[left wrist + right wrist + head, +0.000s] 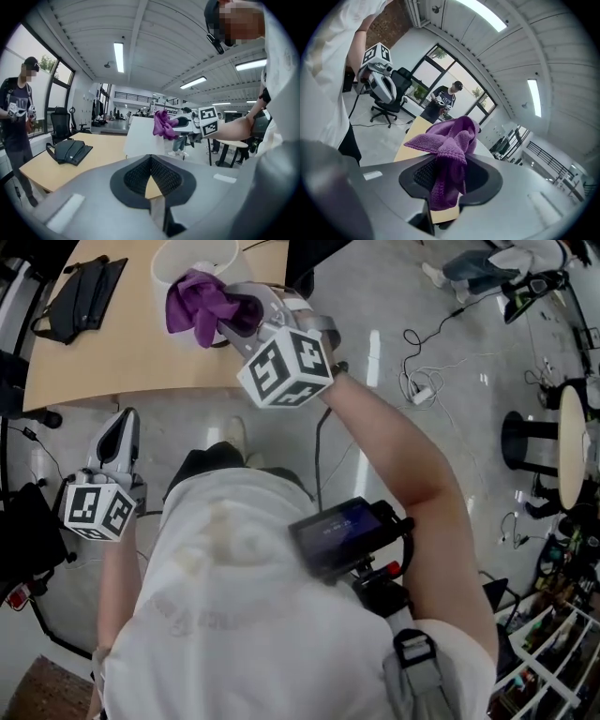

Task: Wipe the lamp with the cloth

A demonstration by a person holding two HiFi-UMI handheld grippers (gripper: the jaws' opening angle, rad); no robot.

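**Q:** What has your right claw got?

**A:** My right gripper (232,322) is clamped on the purple cloth (200,304). A bunched fold sits pinched between the pads, with loose ends spilling out above and hanging below them.

**Q:** And where is the lamp?

**A:** The lamp (192,261) stands on the far part of the wooden table (103,357), and its white shade is what I see of it. I'm holding the cloth up against the near right side of that shade. From my head it overlaps the shade's rim, and from my other claw it sits at the shade's upper right edge. I can't tell whether the cloth actually presses on it.

**Q:** Your left claw?

**A:** My left gripper (122,427) is closed on nothing, its tips meeting. It hangs low at my near left, off the table's near edge and over the grey floor (394,324), well apart from the lamp and pointing towards it.

**Q:** Anything else on the table?

**A:** A black bag (80,292) lies flat at the far left, apart from the lamp. Beyond the table stands a person (18,112) in dark clothes by the windows.
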